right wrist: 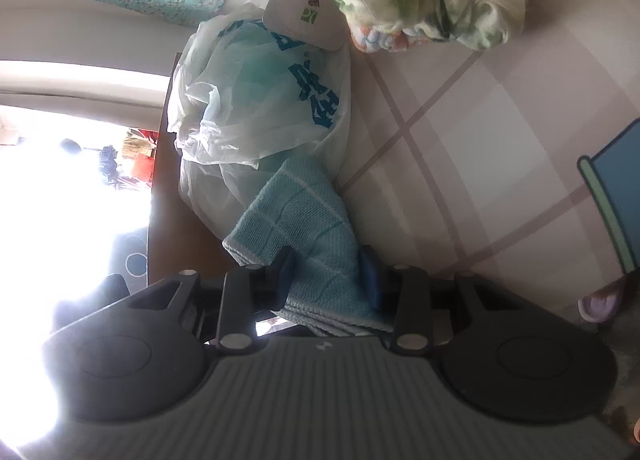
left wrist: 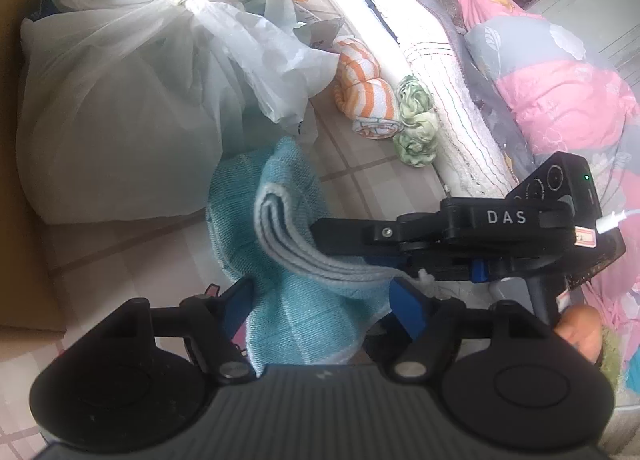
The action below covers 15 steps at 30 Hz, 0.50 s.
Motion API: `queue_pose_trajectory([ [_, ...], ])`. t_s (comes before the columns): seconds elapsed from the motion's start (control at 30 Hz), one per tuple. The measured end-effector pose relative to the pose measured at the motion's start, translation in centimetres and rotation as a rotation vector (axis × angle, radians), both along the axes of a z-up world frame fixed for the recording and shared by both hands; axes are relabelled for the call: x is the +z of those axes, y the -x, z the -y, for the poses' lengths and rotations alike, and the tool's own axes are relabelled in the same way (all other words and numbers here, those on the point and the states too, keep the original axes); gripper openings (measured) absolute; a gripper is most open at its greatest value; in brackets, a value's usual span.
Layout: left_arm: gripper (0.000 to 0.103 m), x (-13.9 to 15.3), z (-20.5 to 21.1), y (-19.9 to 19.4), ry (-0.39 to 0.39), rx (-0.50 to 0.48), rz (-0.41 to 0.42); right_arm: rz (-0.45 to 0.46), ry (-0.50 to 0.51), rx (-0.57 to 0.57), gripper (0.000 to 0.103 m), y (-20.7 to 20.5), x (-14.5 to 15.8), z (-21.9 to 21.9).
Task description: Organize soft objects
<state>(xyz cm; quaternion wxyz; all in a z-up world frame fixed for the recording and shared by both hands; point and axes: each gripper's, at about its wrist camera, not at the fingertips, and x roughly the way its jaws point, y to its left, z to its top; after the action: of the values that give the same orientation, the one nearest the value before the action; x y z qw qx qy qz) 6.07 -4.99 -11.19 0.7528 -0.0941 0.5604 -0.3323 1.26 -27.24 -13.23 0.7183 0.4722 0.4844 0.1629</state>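
Folding step in hand: right gripper (right wrist: 328,276) fingers clamp the folded blue towel (left wrist: 288,260) above the checked bed sheet (left wrist: 360,175), left gripper (left wrist: 320,300) fingers spread wide, unclamped, around it; next move likely requires setting it beside the rolled striped towel (left wrist: 366,95).

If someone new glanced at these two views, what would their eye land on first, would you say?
Probably the blue towel at centre, pinched by the right gripper while the left gripper stands open around it. Next, the big tied white plastic bag on the left, then the orange-striped rolled cloth and green cloth lying beside each other behind the towel.
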Motion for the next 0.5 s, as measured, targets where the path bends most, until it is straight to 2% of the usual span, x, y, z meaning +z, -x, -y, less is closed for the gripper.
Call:
queue_pose_trajectory([
  [0.2,0.073,0.3,0.1,0.0,0.033,-0.001,0.007,0.007,-0.023,0.023,0.03,0.0,-0.6,-0.9],
  [0.33,0.059,0.3,-0.2,0.1,0.024,-0.001,0.027,0.002,-0.06,0.01,0.029,0.1,-1.1,-0.6],
  [0.37,0.048,0.3,-0.2,0.2,0.009,0.001,0.041,0.003,-0.067,0.008,0.029,0.1,-1.2,-0.5],
  [0.43,0.039,0.4,-0.1,0.4,-0.026,-0.004,0.07,0.002,-0.078,0.002,0.029,0.2,-1.3,-0.4],
  [0.5,0.037,0.5,-0.3,0.5,-0.022,-0.005,0.08,-0.002,-0.094,-0.006,0.029,0.3,-1.4,-0.1],
])
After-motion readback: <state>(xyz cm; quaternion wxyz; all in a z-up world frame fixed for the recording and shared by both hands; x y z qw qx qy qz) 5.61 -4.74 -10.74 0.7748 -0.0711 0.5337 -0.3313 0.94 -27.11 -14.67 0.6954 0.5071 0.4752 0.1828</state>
